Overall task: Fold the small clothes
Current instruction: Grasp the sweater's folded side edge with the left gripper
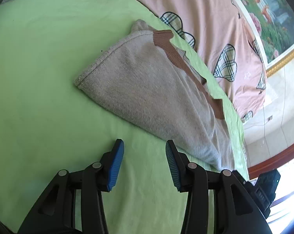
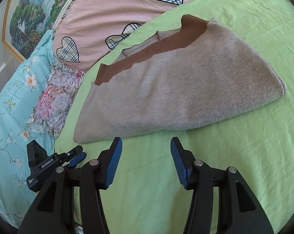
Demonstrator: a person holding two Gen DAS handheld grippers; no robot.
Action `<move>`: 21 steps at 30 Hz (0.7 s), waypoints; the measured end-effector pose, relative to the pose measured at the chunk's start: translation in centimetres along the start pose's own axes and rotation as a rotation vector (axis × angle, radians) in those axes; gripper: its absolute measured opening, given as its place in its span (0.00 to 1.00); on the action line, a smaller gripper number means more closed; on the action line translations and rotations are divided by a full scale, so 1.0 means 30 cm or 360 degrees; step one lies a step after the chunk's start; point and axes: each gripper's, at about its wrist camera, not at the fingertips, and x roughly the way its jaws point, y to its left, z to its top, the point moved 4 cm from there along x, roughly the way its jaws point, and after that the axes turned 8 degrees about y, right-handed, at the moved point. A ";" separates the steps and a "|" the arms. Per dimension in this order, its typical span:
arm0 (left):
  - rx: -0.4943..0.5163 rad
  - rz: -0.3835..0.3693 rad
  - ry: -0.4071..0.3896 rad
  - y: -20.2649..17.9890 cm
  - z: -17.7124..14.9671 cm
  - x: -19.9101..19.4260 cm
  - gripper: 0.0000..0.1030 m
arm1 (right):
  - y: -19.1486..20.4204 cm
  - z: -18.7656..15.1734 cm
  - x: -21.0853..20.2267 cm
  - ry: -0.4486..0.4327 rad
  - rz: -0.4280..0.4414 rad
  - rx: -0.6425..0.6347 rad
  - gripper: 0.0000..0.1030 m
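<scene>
Sweater (image 2: 178, 89) lies folded on the green sheet (image 2: 244, 156), long axis crosswise, just ahead of both grippers; right gripper (image 2: 146, 142) and left gripper (image 1: 145, 144) gape wide, holding nothing, about equally near.

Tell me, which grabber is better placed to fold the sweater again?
Probably the left gripper: its open tips sit almost at the gray sweater edge. The right gripper, also open, hovers over bare green sheet, slightly back from the hem.
</scene>
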 end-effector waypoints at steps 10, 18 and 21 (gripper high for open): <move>-0.0183 -0.0055 -0.0107 0.049 0.132 0.051 0.43 | -0.014 0.023 -0.018 -0.0017 -0.0008 0.0024 0.53; -0.0211 0.0068 -0.0239 0.040 0.257 0.073 0.19 | -0.021 0.095 -0.032 -0.0034 -0.0003 0.0015 0.54; -0.0067 0.0086 -0.0286 -0.034 0.276 0.052 0.09 | -0.033 0.145 -0.040 -0.0052 -0.0016 0.0013 0.54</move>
